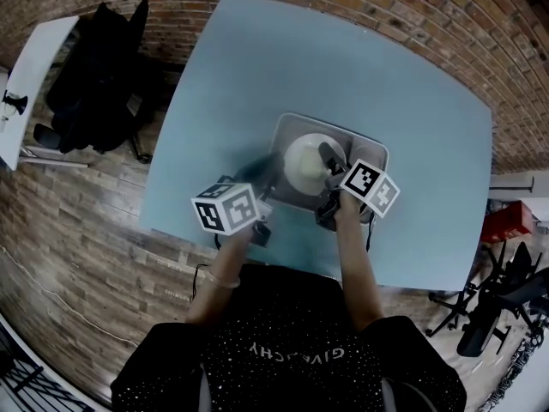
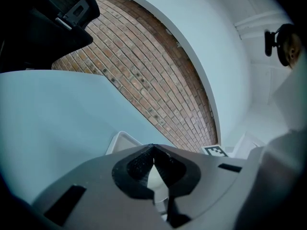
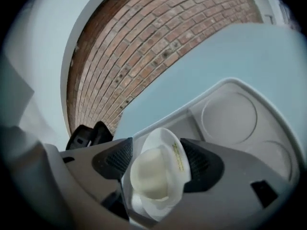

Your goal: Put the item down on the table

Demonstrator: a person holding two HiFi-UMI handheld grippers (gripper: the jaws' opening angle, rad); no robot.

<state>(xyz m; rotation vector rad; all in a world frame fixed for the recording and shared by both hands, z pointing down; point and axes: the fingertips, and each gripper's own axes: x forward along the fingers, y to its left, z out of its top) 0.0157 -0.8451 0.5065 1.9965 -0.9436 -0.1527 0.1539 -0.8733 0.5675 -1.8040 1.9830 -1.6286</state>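
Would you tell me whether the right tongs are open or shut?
Shut on the bowl: the right tongs clamp it from both sides.

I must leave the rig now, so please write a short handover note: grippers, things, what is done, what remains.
Left gripper: shut, empty, near the grey tray.
Right gripper: shut on the rim of the white bowl, which is tilted above the tray.
Done: the bowl is gripped.
Left: set the bowl on the blue table, probably beside the tray, then open the jaws.
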